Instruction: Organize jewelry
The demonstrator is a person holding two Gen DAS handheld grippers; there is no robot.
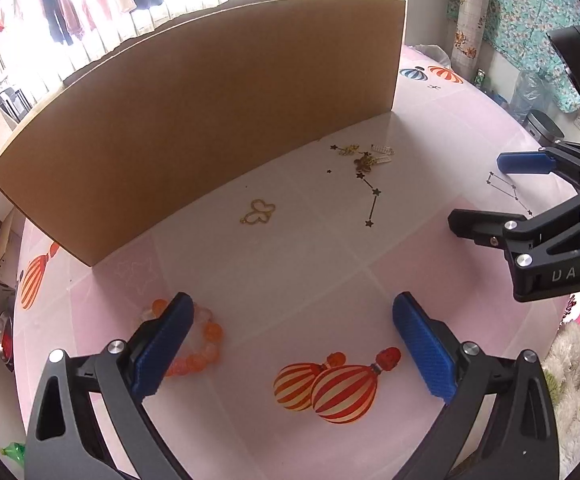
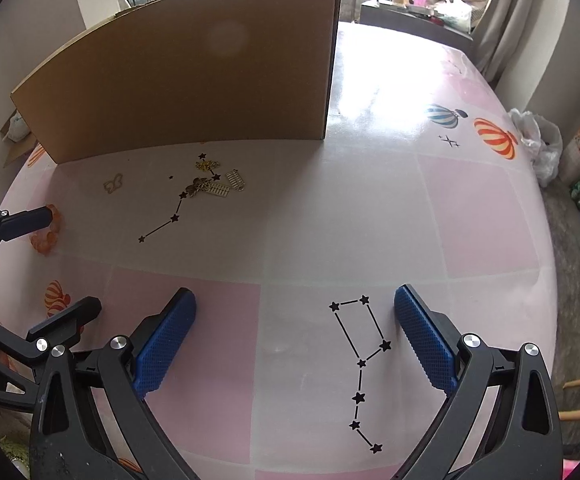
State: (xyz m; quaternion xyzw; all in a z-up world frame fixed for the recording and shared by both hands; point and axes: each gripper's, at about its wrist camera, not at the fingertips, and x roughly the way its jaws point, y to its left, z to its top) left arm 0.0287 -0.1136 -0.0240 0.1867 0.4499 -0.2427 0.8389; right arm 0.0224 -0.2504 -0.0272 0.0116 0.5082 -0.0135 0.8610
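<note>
**Pink cloth, tiny jewelry, nothing sorted yet**

Pink tablecloth with printed balloons and stars. Our left gripper and right gripper both gape wide with nothing in them. Bead bracelet sits by the left one's pad; we'd pinch its beads, they look slick. Butterfly charm and charm pile look thin, light, snaggy. Box walls off the back

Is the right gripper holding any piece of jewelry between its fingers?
No. The right gripper stands open over the bare tablecloth, and the gold charms lie far ahead of it near the cardboard box.
</note>
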